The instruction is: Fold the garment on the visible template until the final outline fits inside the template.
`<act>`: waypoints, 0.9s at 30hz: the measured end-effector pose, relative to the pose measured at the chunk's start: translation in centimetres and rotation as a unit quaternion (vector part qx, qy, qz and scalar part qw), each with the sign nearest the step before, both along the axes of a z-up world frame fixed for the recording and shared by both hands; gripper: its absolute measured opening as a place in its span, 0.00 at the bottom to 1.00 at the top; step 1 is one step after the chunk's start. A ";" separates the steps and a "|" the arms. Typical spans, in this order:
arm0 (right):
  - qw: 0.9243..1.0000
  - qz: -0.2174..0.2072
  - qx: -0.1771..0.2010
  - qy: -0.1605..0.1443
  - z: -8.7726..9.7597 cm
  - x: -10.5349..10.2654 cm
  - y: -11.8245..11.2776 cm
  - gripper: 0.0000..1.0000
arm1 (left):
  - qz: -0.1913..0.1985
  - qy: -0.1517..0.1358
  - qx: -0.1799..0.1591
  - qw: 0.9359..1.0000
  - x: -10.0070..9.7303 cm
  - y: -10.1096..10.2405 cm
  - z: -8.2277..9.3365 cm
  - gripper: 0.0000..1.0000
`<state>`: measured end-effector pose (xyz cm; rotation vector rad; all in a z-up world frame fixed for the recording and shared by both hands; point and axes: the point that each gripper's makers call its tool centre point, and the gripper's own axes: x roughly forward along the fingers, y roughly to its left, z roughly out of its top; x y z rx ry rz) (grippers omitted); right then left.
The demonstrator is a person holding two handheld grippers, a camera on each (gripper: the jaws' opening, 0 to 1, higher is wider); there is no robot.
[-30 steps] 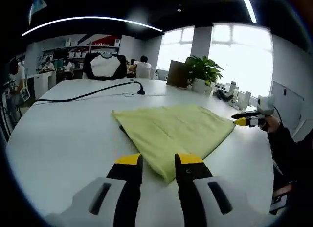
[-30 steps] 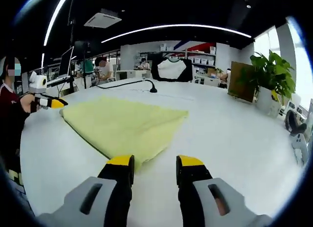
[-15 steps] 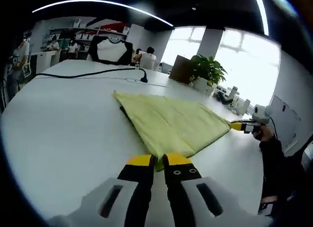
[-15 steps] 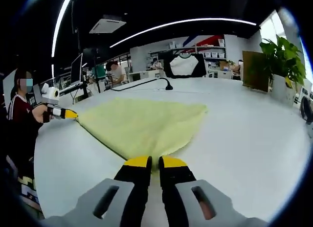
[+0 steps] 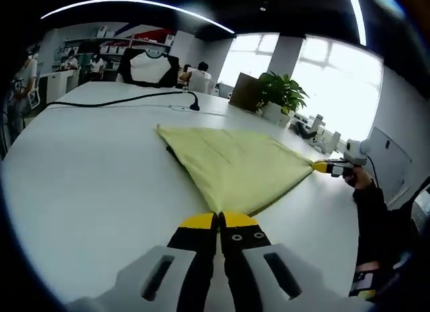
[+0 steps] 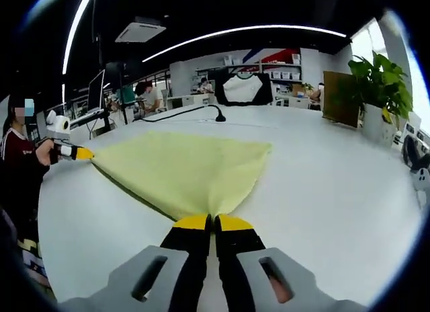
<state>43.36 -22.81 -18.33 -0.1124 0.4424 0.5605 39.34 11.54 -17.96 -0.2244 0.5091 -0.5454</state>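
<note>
A pale yellow garment (image 5: 232,162) lies spread on the white table (image 5: 87,164), with a dark edge showing under its near side. My left gripper (image 5: 218,220) is shut on the garment's near corner. In the right gripper view the same garment (image 6: 178,171) fans out ahead, and my right gripper (image 6: 209,222) is shut on its near corner. The right gripper (image 5: 321,167) comes into the left gripper view at the garment's far right corner. The left gripper (image 6: 79,152) shows in the right gripper view at the far left corner, held by a person's hand.
A black cable (image 5: 121,101) with a small black stand (image 5: 195,109) runs across the far table. A potted plant (image 5: 281,97) and a brown box (image 5: 243,99) stand at the far edge. People sit at desks beyond. A dark-and-white garment (image 6: 242,89) hangs in the background.
Both grippers went from open a second ago to fully shut on the garment's corners. The cloth edges are now drawn taut toward each gripper.
</note>
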 end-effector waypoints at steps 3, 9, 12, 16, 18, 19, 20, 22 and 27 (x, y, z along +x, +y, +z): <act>1.000 -0.007 -0.019 0.002 -0.3 -0.1 -0.2 0.00 | 0.014 -0.017 0.026 0.999 0.4 1.0 0.2 0.01; 1.000 -0.011 -0.027 0.000 -0.3 -0.3 -0.3 0.00 | 0.015 -0.020 0.033 0.999 0.2 0.7 0.0 0.01; 1.000 -0.003 -0.012 -0.001 0.2 -1.0 0.3 0.01 | 0.014 -0.039 0.009 0.999 0.2 0.1 1.0 0.02; 0.999 -0.018 -0.001 -0.034 1.3 -0.8 -0.4 0.09 | 0.025 -0.073 0.043 0.996 0.6 0.7 1.4 0.10; 0.999 -0.027 0.024 -0.039 2.0 -0.8 -0.9 0.09 | 0.046 -0.091 0.080 0.992 0.7 1.9 1.8 0.23; 0.998 -0.030 0.026 -0.045 2.4 -1.0 -1.3 0.10 | 0.057 -0.099 0.090 0.989 0.8 2.4 2.1 0.31; 0.998 -0.034 0.024 -0.050 2.7 -1.1 -1.5 0.12 | 0.070 -0.110 0.095 0.987 0.9 2.9 2.5 0.35; 0.997 -0.045 0.015 -0.061 3.2 -1.2 -2.2 0.13 | 0.081 -0.140 0.096 0.982 0.8 3.4 3.7 0.37; 0.990 -0.065 0.055 -0.108 5.3 -1.3 -2.5 0.23 | 0.104 -0.207 0.090 0.969 0.3 3.0 5.8 0.48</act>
